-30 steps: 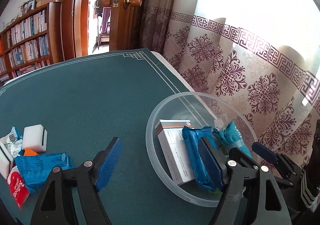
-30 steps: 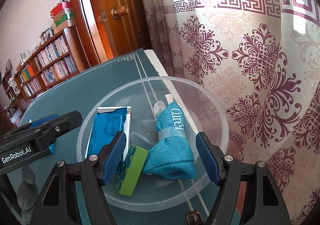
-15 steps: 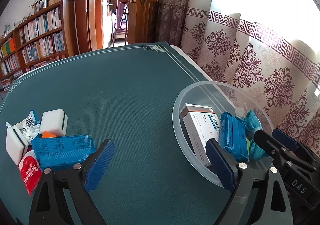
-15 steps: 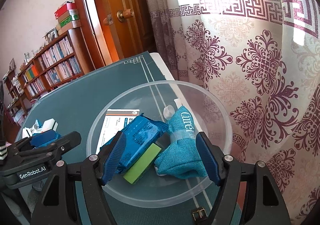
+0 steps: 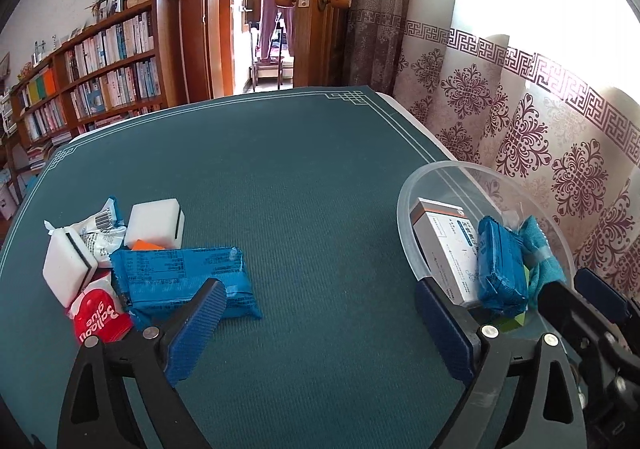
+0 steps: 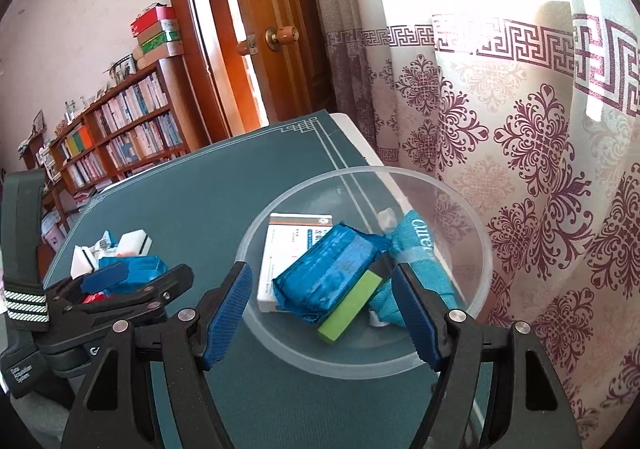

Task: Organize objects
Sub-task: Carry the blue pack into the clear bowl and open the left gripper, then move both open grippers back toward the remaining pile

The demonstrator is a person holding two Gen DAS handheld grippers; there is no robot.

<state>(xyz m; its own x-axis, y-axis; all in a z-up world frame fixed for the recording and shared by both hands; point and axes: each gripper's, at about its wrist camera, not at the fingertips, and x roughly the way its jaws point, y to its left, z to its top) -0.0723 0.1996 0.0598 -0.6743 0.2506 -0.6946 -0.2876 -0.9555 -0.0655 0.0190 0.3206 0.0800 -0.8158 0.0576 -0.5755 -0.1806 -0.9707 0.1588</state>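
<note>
Blue packet [image 6: 332, 273] now lies in the clear bowl [image 6: 460, 345], dropped by the left gripper [image 5: 320, 329], whose empty jaws just opened wide toward the worktop pile [image 5: 120, 249]; right gripper [image 6: 324, 313] half-open, empty.

Left gripper [image 5: 320, 329]: jaws spread wide, just been opening, nothing between the pads; angled down.
Left gripper in right view [image 6: 132, 281]: at 9 o'clock, black fingers pointing toward 2 o'clock.
Right gripper [image 6: 324, 313]: jaws apart, nothing pinched; angled down.
Right gripper in left view [image 5: 592, 301]: at 4 o'clock, fingers reaching toward 10 o'clock.
</note>
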